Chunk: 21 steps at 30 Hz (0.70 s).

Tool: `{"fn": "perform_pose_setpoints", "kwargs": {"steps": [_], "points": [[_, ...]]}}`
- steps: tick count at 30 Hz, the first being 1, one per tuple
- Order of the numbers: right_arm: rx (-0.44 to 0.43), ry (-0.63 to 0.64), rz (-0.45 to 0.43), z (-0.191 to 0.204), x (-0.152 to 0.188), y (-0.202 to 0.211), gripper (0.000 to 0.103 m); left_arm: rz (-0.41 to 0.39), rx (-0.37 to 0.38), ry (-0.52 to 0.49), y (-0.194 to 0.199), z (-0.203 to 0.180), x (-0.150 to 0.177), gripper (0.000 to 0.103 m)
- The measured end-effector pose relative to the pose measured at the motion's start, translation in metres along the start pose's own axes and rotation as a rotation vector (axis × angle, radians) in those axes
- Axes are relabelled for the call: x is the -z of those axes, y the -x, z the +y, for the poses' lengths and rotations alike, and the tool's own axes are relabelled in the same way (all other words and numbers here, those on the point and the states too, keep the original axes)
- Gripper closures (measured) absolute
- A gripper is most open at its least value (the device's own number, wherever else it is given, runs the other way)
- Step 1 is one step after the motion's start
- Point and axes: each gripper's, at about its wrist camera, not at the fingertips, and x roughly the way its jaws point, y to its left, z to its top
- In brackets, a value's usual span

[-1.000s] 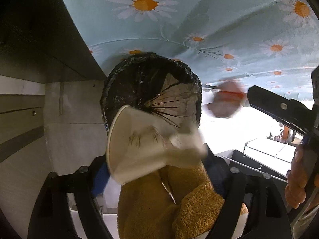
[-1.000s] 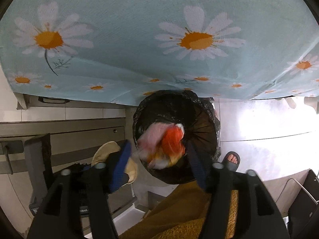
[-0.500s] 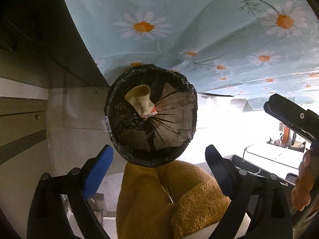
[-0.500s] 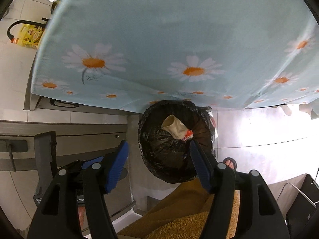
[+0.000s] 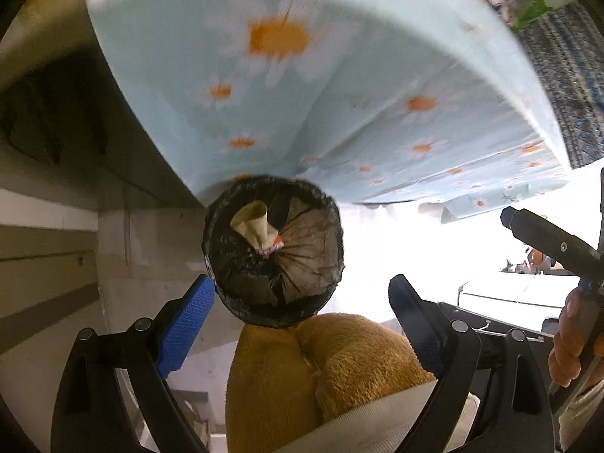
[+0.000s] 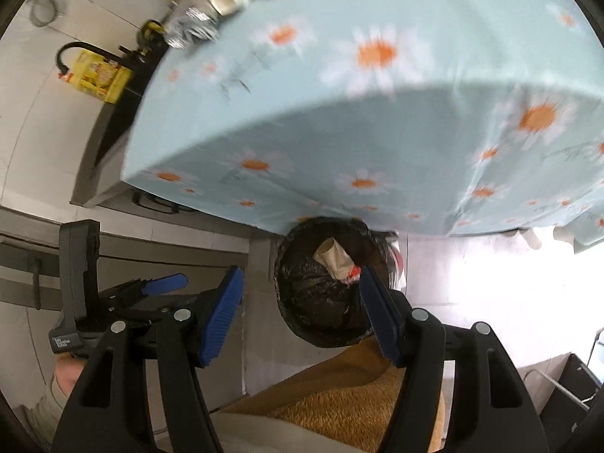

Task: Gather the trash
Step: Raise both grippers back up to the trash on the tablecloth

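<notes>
Overhead, relative to the round bin lined with a black plastic bag point(image 5: 273, 260), the pale blue daisy-print tablecloth point(image 5: 339, 94) fills most of both views; its hanging hem drops to the bin's far rim, and in the right wrist view the cloth's corner point(image 6: 132, 173) ends to the left of the bin point(image 6: 332, 287). Right of the bin the floor is washed out by bright light and looks open. Left of the bin runs a grey tiled wall with a darker horizontal band point(image 5: 45, 256). Nearer than the bin, a mustard-yellow fuzzy garment point(image 5: 321, 373) on the person bulges up to the near rim.

Above the bin and nearer than its mouth, the left gripper point(image 5: 302, 324) has its blue-padded jaws spread wide with nothing between them. The right gripper point(image 6: 302, 313) is likewise parted, moderately, and grips nothing; its right pad overlaps the bin's right rim in its own view. In the left wrist view, the right gripper point(image 5: 547, 241) hangs well to the right of the bin.

Inside the bin, toward the far side of the bag, lies a crumpled beige paper cup point(image 5: 255, 224), with a small red and white scrap point(image 5: 273, 245) against its lower end.
</notes>
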Motion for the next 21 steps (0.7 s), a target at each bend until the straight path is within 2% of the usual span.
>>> {"fn": "perform_pose_setpoints", "kwargs": {"steps": [10, 17, 21], "points": [[0.024, 0.089, -0.171, 0.031, -0.009, 0.054, 0.039, -0.155, 0.028, -0.078, 0.073, -0.022, -0.014, 0.012], [0.045, 0.135, -0.288, 0.037, -0.038, 0.09, 0.039, -0.28, 0.035, -0.088, 0.118, -0.03, -0.038, 0.012], [0.047, 0.157, -0.325, 0.037, -0.057, 0.103, 0.039, -0.328, 0.053, -0.073, 0.134, -0.03, -0.054, 0.012]]}}
